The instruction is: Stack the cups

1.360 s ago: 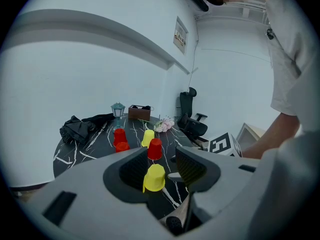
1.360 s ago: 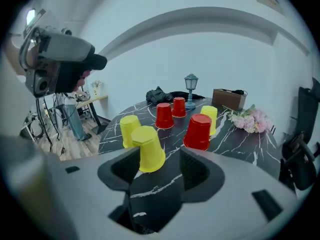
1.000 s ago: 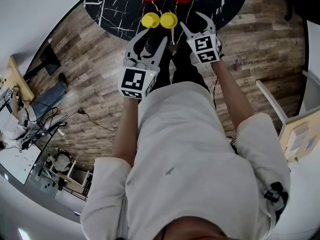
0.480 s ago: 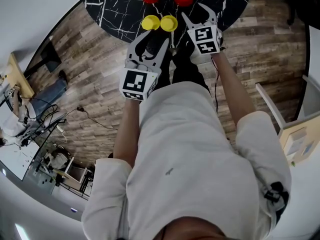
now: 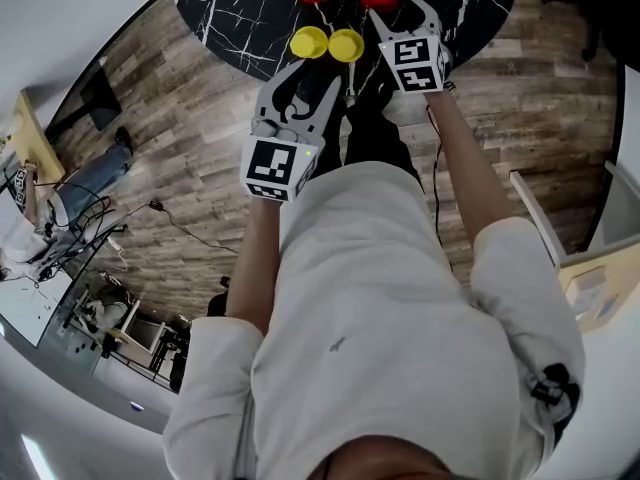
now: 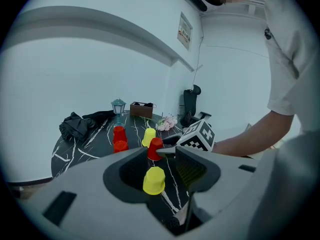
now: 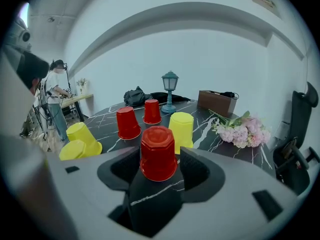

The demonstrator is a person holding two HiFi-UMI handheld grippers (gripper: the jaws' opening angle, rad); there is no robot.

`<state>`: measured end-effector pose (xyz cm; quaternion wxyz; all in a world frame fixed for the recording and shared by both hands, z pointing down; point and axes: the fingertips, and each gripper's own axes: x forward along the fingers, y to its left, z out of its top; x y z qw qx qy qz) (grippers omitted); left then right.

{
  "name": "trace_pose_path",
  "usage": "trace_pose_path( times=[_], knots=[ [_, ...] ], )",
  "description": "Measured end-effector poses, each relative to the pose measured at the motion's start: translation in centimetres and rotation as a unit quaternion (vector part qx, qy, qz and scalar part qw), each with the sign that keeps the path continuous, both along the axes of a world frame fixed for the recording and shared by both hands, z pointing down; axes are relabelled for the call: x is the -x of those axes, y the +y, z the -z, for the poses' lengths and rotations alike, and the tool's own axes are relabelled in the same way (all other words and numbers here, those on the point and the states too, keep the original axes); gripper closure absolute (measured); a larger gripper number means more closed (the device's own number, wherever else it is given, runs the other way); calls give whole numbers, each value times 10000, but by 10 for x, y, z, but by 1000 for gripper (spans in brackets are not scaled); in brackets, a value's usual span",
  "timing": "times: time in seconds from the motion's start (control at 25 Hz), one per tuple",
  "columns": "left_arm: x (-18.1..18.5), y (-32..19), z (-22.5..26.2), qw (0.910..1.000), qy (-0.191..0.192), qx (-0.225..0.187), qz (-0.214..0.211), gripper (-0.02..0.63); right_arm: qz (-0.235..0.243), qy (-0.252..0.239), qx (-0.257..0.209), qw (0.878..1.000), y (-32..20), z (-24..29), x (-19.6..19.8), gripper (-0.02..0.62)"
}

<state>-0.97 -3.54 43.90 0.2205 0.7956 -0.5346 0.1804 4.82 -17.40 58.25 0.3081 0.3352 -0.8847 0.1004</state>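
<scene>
The round black table (image 5: 230, 8) has cups standing upside down on it. The right gripper (image 5: 397, 13) is out over the near edge of the table, and its jaws are wide apart. A red cup (image 7: 158, 153) stands on the table right between those jaws. The pads do not squeeze it, and there is a little gap on each side. Just behind it stands a lone yellow cup (image 7: 181, 129). Farther back and a bit to the left are two more red cups (image 7: 127, 122), one behind the other. At the near left edge of the table, two yellow cups (image 7: 82, 136) sit close side by side. The left gripper (image 5: 310, 76) hangs near those two. Its jaws are apart too, and it grips nothing. One of the two shows through the gap, just ahead of it. On the far side of the table are a small blue lamp (image 7: 169, 91), a brown box (image 7: 216, 102), some pink flowers (image 7: 240, 131) and a black bag (image 7: 137, 96).
</scene>
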Motion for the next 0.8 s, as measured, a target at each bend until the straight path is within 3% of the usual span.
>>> trace_pose_path(
  times=[0.8],
  knots=[
    [11,16,-1,9999,-40,-39,155,445,310,-15,-47,9995,8,4,5,367]
  ],
)
